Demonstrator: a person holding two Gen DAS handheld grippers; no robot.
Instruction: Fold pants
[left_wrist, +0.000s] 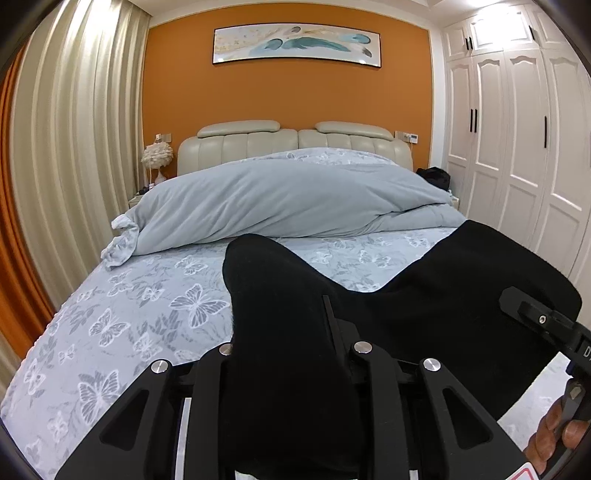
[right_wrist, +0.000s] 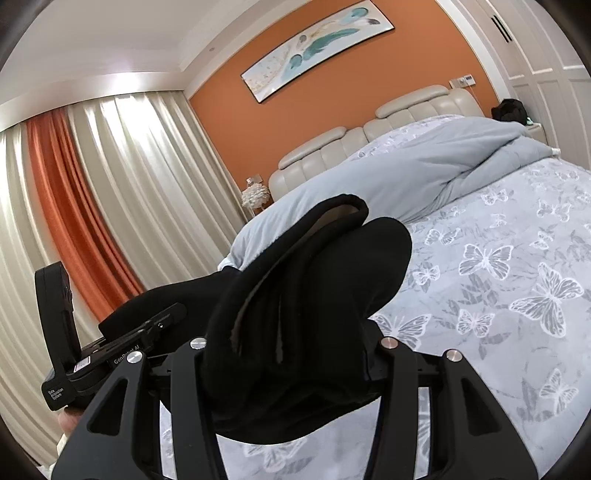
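**Both hand-held grippers holding the black pants above the bed**

Working from the left side of the scene: your left hand-held gripper (left_wrist: 284, 332) is gripping a bunched fold of the black pants (left_wrist: 424, 295). Its jaws are standing narrow, and the fabric is filling the gap between them and rising past the fingertips, so the tips themselves are hidden. From this grip the cloth is stretching rightward as a sagging span, dipping in the middle and rising again toward the other tool.

At the right edge of the left wrist view, your right hand-held gripper (left_wrist: 532, 314) is showing only as a black finger against the cloth, with fingers of your hand (left_wrist: 554, 432) wrapped round its handle below.

In the right wrist view, your right hand-held gripper (right_wrist: 291, 332) is clamping a thicker bundle of the pants (right_wrist: 314, 277), with several layers and a rolled hem edge visible. Its jaws are standing moderately apart on that bundle. The body of the left tool is visible to the left of it, behind the cloth.

The pants are hanging between the two tools, above the butterfly-print sheet (left_wrist: 147, 295) at the foot end of the bed. A grey duvet (left_wrist: 277, 195) is lying heaped across the bed nearer the cream headboard (left_wrist: 288, 144).
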